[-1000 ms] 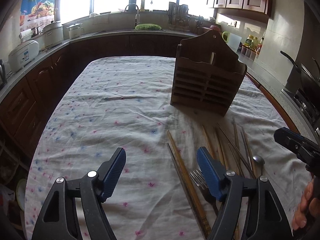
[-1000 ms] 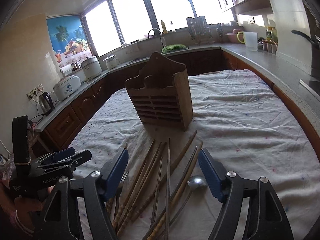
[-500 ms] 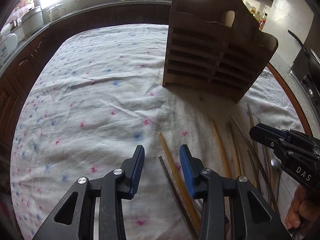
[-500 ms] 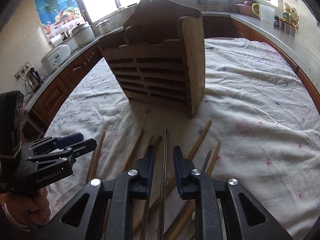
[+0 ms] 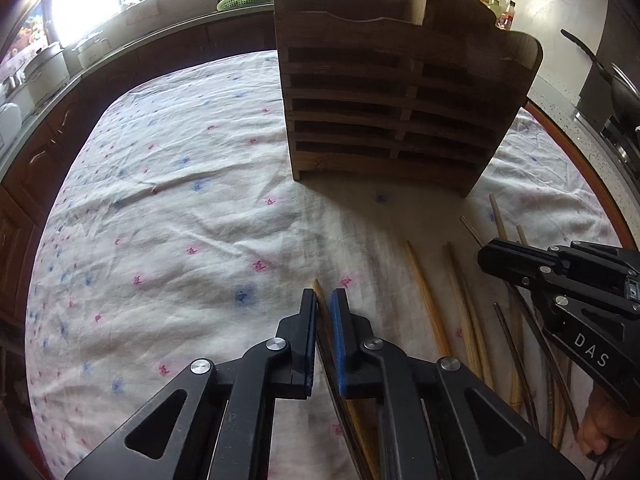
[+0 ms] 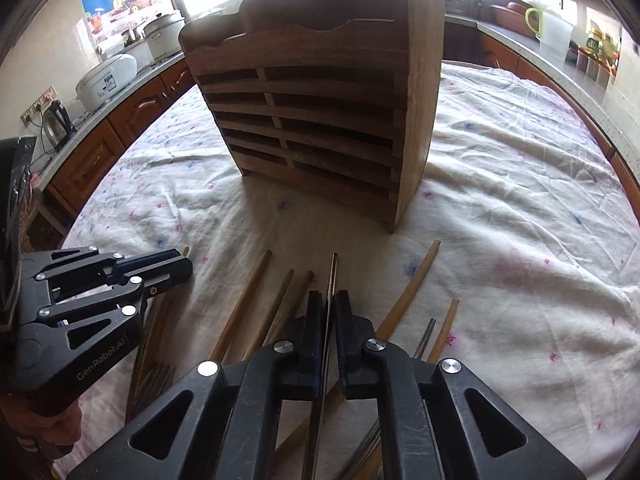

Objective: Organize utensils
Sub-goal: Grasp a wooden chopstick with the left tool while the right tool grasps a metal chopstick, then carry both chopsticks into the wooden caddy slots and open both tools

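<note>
Left claw [image 5: 324,300] nearly closed, pads pinching a wooden chopstick [image 5: 318,290] near its far tip; a dark stick lies alongside between the pads, can't tell if it is gripped too. Right claw [image 6: 330,304] also nearly closed, clamped on a thin metal chopstick [image 6: 333,268] whose tip pokes out just past the pads. Neither looks lifted clear of the cloth.

Just beyond and beside the claws: loose chopsticks [image 6: 244,300] fanned on the floral tablecloth [image 5: 180,200] covering the bench, some wood, some metal, several overlapping. What may be fork tines [image 6: 424,336] peek out beside the right claw, too hidden to be sure.

Handling, judged: all light and stiff. Wooden ones have some grip; metal ones are slick and thin, likely to swivel or slide out of a pinch at one end. Better hold is nearer mid-length, or squeeze firmly and tip them upright slowly. Neighbours touching may drag along.

Farther: slatted wooden utensil holder [image 6: 320,120] stands upright on the cloth, well apart from the pile, open tops at the back. Likely the destination.

Far: counter with rice cookers [image 6: 108,76], sink, windows.
</note>
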Demonstrator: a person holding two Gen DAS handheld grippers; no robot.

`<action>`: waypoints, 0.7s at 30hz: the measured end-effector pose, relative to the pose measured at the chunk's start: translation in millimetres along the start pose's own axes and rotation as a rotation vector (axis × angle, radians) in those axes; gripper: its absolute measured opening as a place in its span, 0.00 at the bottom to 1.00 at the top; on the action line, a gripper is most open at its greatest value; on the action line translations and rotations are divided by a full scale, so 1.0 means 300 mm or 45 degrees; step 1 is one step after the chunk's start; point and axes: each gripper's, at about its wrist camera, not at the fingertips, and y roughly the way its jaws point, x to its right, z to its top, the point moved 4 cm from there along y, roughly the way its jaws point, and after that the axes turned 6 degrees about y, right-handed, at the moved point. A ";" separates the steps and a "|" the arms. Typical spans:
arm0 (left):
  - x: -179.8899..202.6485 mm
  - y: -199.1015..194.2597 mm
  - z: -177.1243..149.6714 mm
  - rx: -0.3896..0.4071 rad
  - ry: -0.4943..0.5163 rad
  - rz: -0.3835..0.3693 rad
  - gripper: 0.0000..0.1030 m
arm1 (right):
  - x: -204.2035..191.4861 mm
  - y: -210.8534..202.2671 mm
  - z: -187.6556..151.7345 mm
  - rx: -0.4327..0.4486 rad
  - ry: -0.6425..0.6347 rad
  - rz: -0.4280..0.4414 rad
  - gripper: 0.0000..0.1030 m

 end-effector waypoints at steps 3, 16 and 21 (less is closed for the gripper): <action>-0.012 -0.071 -0.006 0.050 -0.041 -0.024 0.05 | 0.006 -0.065 0.009 0.063 0.032 0.026 0.04; -0.096 -0.509 -0.095 0.354 -0.183 -0.142 0.03 | -0.028 -0.445 0.028 0.360 0.111 0.130 0.04; -0.129 -0.675 -0.126 0.486 -0.199 -0.146 0.03 | -0.046 -0.577 0.042 0.472 0.099 0.140 0.04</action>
